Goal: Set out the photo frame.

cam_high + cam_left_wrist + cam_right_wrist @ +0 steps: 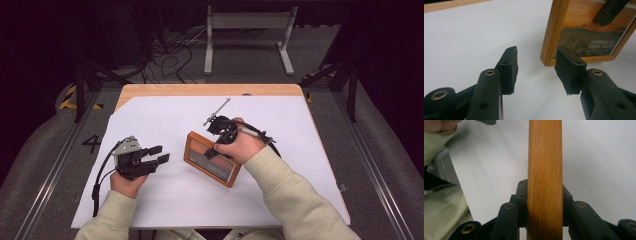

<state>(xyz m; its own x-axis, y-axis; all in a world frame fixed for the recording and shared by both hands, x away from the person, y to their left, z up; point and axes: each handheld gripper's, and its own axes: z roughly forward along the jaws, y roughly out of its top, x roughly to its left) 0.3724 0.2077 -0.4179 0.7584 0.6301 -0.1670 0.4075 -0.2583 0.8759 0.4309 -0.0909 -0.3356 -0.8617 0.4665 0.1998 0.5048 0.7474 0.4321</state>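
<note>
The fingers of the right gripper are pinched on the wooden picture frame, one pad on each broad face, with the frame's narrow edge running up the centre of the right gripper view. In the high view, the right gripper sits just right of centre, and the picture frame appears tilted, its lower end close to or on the white sheet; contact cannot be confirmed.

The fingers of the left gripper are spread with nothing between them. In the high view, the left gripper hovers at the lower left, pointing toward the frame and apart from it. In the left gripper view, the frame's corner lies at the upper right, beyond the right-hand finger.

Judged risks from this state:

1. Rotation in the grip. The pads hold near one edge, so most of the frame hangs away from them. The frame could pivot between the pads and swing down.
2. Slip. The wood faces look smooth. A fast lift or turn could let the frame slide out and fall flat on the counter, with possible damage to its glazed front.
3. Corner strike. If the lower corner drags on the sheet, it could wrinkle the sheet or twist the frame out of the pads.
4. Collision. If the left gripper advances without aligning on the edge, a finger could push the frame sideways against the single hold.
</note>
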